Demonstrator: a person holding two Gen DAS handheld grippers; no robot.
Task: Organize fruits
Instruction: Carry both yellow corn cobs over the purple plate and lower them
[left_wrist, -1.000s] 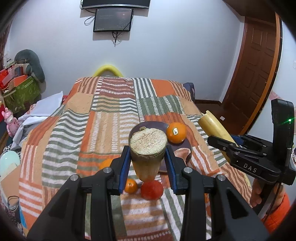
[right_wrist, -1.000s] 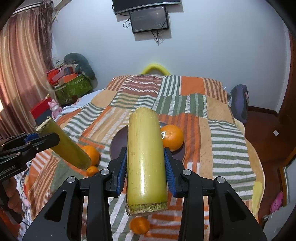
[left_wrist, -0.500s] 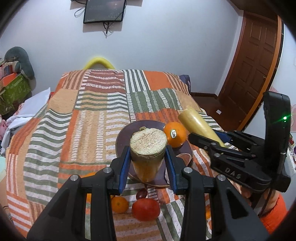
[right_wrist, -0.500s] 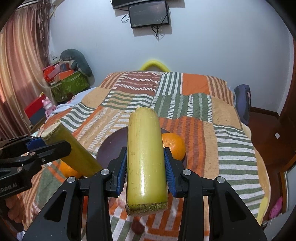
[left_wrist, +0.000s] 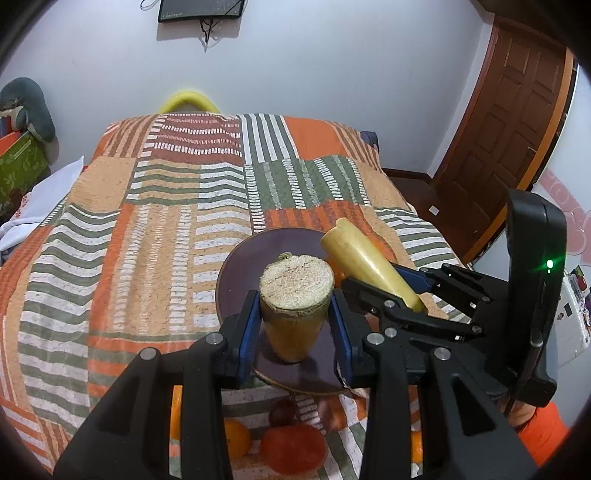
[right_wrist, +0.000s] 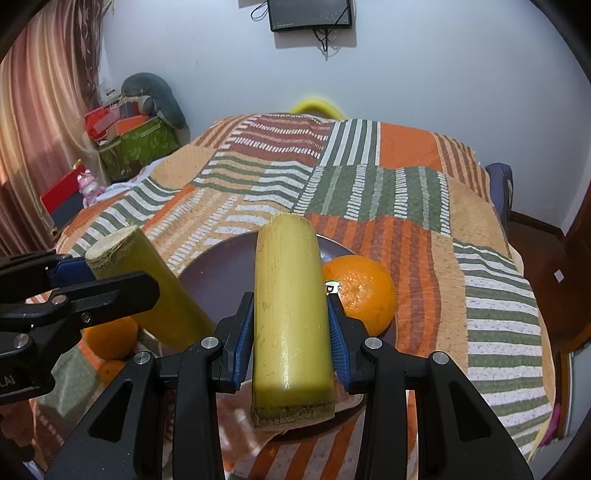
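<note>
My left gripper (left_wrist: 295, 325) is shut on a yellow sugarcane piece (left_wrist: 295, 295), held upright with its cut end up, over the dark round plate (left_wrist: 243, 266). My right gripper (right_wrist: 291, 332) is shut on a second sugarcane piece (right_wrist: 290, 310), held over the same plate (right_wrist: 218, 273). An orange (right_wrist: 360, 291) lies on the plate just right of it. Each gripper shows in the other's view: the right one (left_wrist: 373, 291) with its cane (left_wrist: 365, 266), the left one (right_wrist: 96, 288) with its cane (right_wrist: 147, 288).
The plate rests on a bed with a striped patchwork quilt (left_wrist: 147, 221). Loose fruit lies in front of the plate: a red tomato (left_wrist: 293, 448), small oranges (left_wrist: 236, 435), a dark fruit (left_wrist: 282, 411). More oranges (right_wrist: 110, 336) lie left of the plate. A door (left_wrist: 509, 147) stands at the right.
Both grippers have moved forward and lower over the plate, each still holding its cane piece. The loose fruit now lies closer under the left gripper.
</note>
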